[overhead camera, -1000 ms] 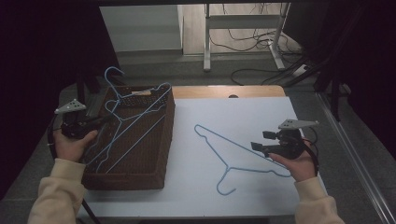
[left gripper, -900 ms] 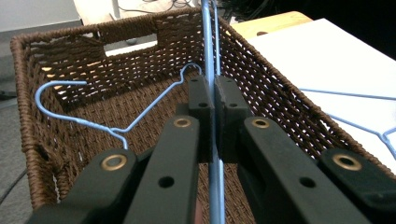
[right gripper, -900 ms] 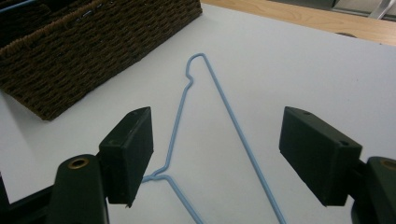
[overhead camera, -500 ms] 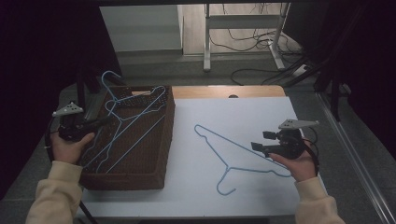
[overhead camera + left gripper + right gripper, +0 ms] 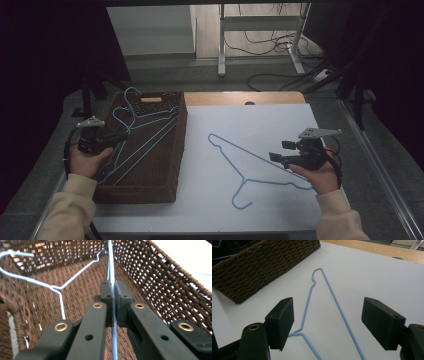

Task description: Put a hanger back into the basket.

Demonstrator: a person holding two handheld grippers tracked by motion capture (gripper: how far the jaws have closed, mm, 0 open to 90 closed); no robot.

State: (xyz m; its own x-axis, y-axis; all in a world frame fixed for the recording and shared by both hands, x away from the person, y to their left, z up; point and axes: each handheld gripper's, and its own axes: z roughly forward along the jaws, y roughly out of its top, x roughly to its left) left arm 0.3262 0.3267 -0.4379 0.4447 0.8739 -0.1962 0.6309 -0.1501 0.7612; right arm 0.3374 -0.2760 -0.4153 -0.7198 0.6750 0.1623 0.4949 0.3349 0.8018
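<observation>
The left claw [image 5: 114,293] pinches a blue hanger [image 5: 111,262] wire inside the basket [image 5: 160,282]; the right claw [image 5: 327,322] gapes wide above another hanger [image 5: 332,302] on the worktop [image 5: 387,272].

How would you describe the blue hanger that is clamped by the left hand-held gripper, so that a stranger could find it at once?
Look at the brown wicker basket on the left of the white table. Several blue wire hangers lie inside it, against its wall. The one meant is the clamped hanger, whose thin wire runs between the shut jaws of the left hand-held gripper; the lone hanger lies flat on the table.
</observation>
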